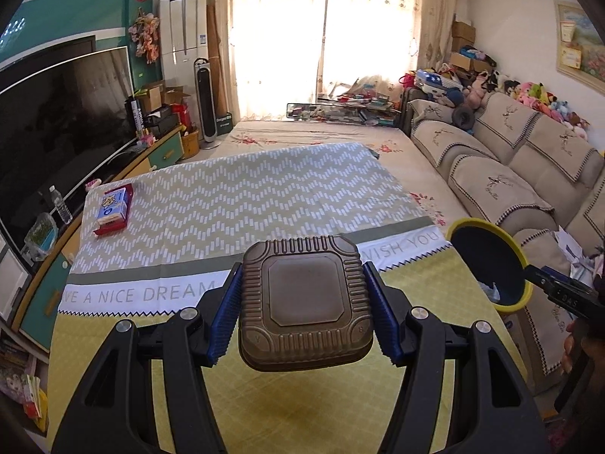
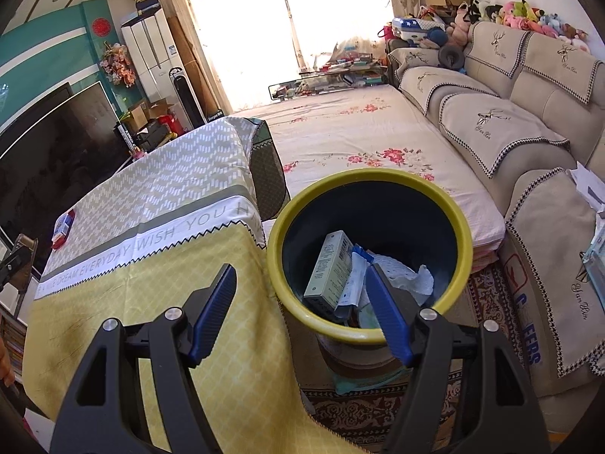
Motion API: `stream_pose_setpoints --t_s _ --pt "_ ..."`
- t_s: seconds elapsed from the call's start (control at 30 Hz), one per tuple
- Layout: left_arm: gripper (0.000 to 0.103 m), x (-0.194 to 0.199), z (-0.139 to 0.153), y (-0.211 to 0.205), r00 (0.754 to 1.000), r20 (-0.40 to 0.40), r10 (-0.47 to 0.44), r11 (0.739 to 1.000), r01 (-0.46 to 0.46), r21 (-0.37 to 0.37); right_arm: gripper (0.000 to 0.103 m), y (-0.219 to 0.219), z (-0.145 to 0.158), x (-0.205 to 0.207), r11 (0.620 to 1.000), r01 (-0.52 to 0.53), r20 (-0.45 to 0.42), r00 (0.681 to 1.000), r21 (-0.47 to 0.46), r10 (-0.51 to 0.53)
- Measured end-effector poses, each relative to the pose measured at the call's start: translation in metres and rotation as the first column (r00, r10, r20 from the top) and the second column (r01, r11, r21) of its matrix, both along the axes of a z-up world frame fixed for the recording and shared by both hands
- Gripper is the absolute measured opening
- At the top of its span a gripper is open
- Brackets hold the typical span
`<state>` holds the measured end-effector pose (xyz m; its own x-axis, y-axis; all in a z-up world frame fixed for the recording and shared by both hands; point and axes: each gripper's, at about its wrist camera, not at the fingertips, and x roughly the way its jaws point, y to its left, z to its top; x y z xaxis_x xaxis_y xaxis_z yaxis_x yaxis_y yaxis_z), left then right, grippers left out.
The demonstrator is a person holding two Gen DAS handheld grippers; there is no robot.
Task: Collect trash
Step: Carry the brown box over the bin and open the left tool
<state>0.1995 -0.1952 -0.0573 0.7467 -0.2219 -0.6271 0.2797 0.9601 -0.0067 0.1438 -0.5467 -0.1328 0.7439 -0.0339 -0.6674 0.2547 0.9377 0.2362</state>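
**Tray in the grip, bin waiting to the right**

The step in hand looks like the carry: the left gripper (image 1: 304, 310) is closed on a brown ribbed plastic tray (image 1: 305, 302), its blue pads (image 1: 227, 314) pressed against the tray's two sides. The tray is held up off the table (image 1: 113, 340), its flat base turned toward the camera, so it hangs tilted on edge rather than level. It sits over the near, yellow part of the cloth, above the "NICE DREAM" band.

The bin (image 2: 368, 253), yellow-rimmed and dark inside, stands on the floor just beside the table's right edge. It already holds a pale carton (image 2: 329, 268), a small packet and crumpled paper (image 2: 408, 280), so the task seems well under way. A tissue pack (image 1: 113, 208) on a red holder lies at the far left of the table; whether it counts as trash I cannot tell.

The next move, as I judge it, calls for swinging the tray rightward past the table edge until it is over the bin's mouth, then opening the jaws. The tray is broad beside the opening, so it may need to go in edge first.

The right gripper (image 2: 300, 295) hangs above the bin's near rim, jaws wide apart and holding nothing, pointed down and forward into the opening. It may have to clear away to give the tray room
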Motion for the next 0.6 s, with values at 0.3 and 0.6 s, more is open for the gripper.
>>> stream_pose_setpoints --t_s 0.3,0.6 --pt "0.061 -0.046 0.014 -0.068 0.979 -0.003 -0.203 0.979 0.203 -0.002 0.067 -0.01 0.001 -0.035 1.0 0.021 0.007 1.0 -0.007 -0.021" --pt "0.061 -0.043 0.01 -0.18 0.912 -0.052 -0.407 0.913 0.408 0.018 0.069 -0.062 0.005 -0.073 0.989 0.146 0.043 0.988 0.025 -0.147"
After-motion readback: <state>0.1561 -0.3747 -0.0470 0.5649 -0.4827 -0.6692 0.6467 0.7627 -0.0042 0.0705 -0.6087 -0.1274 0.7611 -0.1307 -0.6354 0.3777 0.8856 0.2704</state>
